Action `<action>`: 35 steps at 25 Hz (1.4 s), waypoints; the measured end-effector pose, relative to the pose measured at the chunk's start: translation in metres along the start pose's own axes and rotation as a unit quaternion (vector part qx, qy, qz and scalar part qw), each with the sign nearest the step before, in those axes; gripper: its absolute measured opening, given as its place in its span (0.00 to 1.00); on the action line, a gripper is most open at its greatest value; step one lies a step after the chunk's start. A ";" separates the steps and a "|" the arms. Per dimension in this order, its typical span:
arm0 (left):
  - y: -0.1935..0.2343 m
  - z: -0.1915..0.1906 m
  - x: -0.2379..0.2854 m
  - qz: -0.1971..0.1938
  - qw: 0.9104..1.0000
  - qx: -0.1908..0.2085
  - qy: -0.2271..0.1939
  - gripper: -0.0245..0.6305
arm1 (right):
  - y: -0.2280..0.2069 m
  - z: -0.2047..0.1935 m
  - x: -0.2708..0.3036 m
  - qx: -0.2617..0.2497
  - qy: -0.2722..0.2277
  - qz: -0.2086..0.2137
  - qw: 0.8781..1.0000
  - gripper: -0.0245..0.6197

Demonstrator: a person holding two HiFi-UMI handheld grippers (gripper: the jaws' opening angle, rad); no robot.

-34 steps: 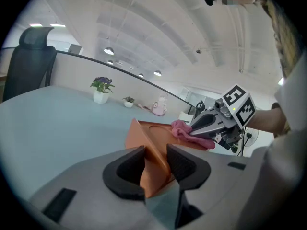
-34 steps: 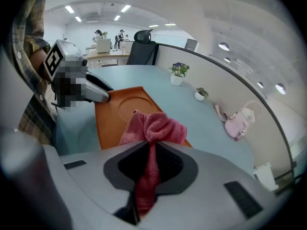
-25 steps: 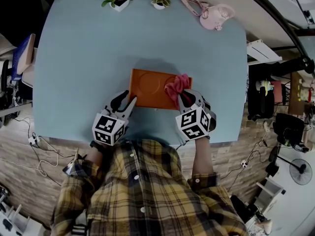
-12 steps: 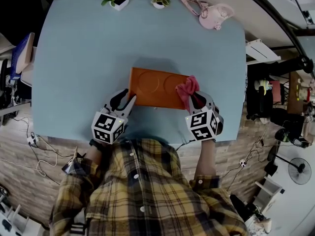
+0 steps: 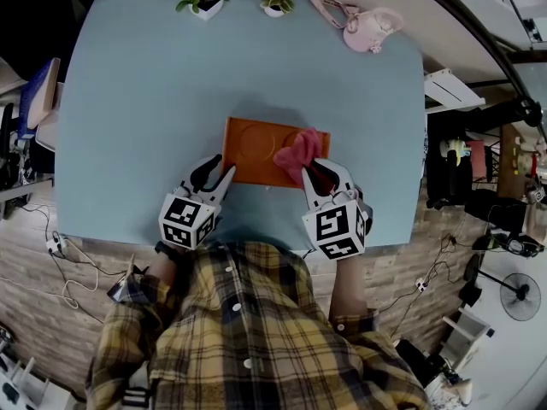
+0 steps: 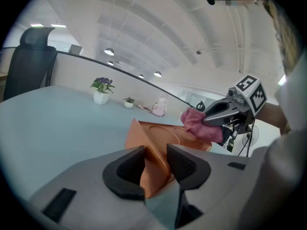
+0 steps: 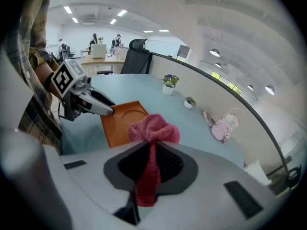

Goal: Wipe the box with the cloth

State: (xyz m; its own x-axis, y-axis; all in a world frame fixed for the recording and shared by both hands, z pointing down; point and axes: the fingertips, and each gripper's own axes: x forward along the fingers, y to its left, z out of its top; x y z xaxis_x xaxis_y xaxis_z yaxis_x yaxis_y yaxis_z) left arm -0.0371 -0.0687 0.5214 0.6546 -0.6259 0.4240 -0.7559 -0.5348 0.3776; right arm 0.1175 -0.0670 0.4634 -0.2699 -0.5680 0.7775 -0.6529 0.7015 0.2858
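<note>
Mid-wipe, by the look of it. Grips the near left corner of the orange box (image 5: 256, 148) with the left gripper (image 5: 222, 174), steadying it near the front edge of the blue table (image 5: 145, 92). Pinches the pink cloth (image 5: 297, 150) tight in the right gripper (image 5: 318, 171), bunched over the right end of the box. Cannot tell whether touching or just above. Shows no trace of wiped surface; probably leaves the left round recess and the rim to cover.
</note>
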 end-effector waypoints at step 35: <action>0.000 -0.001 -0.002 0.013 0.999 0.012 -0.029 0.25 | 0.101 0.039 0.057 0.020 -0.066 0.094 0.993 0.11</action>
State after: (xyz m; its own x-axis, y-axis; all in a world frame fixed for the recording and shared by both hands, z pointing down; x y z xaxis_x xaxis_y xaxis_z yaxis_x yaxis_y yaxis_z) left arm -0.0382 -0.0671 0.5213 0.6338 -0.6708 0.3851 -0.7730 -0.5314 0.3464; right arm 0.0089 -0.0454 0.5145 -0.4790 -0.4813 0.7340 -0.6092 0.7844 0.1168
